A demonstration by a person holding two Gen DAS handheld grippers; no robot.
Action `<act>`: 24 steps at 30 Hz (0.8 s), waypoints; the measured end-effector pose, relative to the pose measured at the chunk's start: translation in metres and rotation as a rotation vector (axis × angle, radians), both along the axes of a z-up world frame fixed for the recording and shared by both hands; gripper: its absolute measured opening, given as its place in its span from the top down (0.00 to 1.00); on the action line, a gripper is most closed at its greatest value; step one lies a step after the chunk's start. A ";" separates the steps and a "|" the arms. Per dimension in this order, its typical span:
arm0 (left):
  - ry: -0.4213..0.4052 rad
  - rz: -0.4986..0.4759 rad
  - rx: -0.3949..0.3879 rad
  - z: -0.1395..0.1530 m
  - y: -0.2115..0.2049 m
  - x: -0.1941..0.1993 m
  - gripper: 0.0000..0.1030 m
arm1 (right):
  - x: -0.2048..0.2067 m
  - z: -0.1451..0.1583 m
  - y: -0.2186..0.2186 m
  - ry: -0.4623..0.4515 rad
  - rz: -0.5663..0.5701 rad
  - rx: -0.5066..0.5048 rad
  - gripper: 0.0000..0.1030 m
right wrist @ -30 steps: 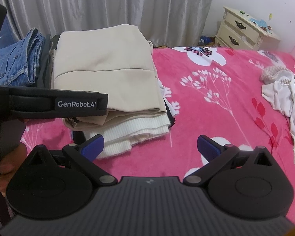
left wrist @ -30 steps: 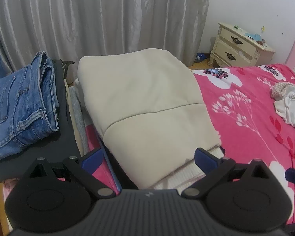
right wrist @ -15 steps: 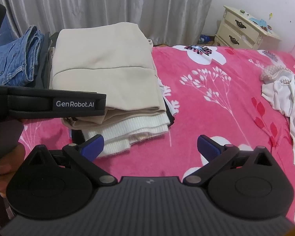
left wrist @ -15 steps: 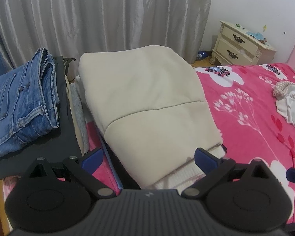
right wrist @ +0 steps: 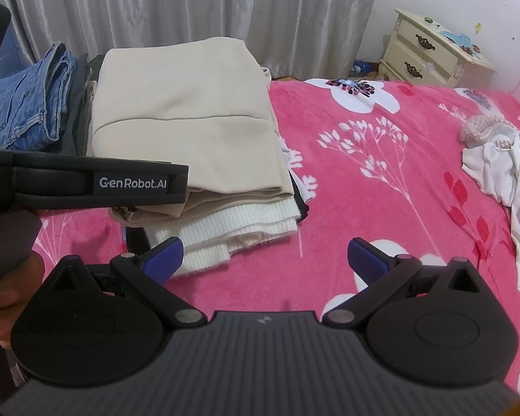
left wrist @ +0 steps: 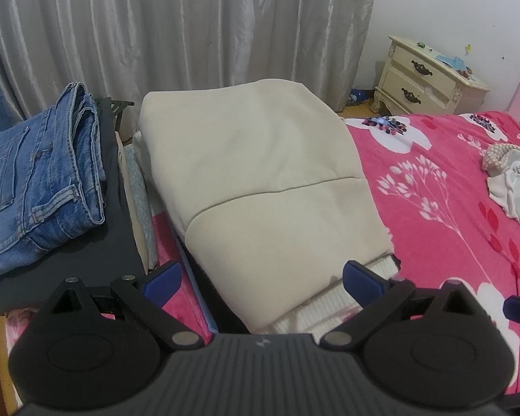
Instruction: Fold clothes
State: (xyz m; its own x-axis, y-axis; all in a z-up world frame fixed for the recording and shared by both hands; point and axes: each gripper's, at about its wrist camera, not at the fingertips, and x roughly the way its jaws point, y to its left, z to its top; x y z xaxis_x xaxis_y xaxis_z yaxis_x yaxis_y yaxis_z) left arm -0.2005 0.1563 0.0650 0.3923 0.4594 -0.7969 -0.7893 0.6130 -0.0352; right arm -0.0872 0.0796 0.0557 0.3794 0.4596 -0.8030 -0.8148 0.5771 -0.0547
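Observation:
A folded beige garment [left wrist: 260,187] [right wrist: 187,128] tops a stack on the pink flowered bed, with a white ribbed knit [right wrist: 232,232] and a dark piece under it. My left gripper [left wrist: 261,279] hangs open just above the stack's near edge, holding nothing. My right gripper [right wrist: 265,260] is open over bare blanket, right of the stack's near corner. The left gripper's body [right wrist: 97,183] and a hand [right wrist: 10,298] show at the left of the right wrist view. A crumpled white garment [left wrist: 513,187] [right wrist: 502,173] lies unfolded at the right.
Folded blue jeans [left wrist: 34,180] [right wrist: 27,114] rest on a dark folded piece left of the stack. Grey curtains [left wrist: 176,27] hang behind the bed. A cream nightstand [left wrist: 430,79] stands at the back right. Pink blanket [right wrist: 381,187] lies open between stack and white garment.
Both views have shifted slightly back and up from the stack. Nothing was gripped or released; both grippers stay open.

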 end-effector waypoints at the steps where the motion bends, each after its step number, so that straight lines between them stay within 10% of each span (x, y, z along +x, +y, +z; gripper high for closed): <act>1: 0.001 0.001 0.000 0.000 0.000 0.000 0.03 | 0.000 0.000 0.000 0.000 0.001 -0.001 0.01; 24: 0.000 0.041 -0.028 -0.012 -0.028 0.003 0.03 | 0.004 -0.004 -0.012 -0.007 -0.040 -0.022 0.02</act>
State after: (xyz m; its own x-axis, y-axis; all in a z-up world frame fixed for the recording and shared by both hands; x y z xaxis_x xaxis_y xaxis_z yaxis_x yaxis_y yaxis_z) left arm -0.1978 0.1283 0.0533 0.3735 0.4523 -0.8099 -0.8137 0.5789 -0.0520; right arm -0.0834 0.0677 0.0518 0.4026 0.4259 -0.8102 -0.7907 0.6078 -0.0734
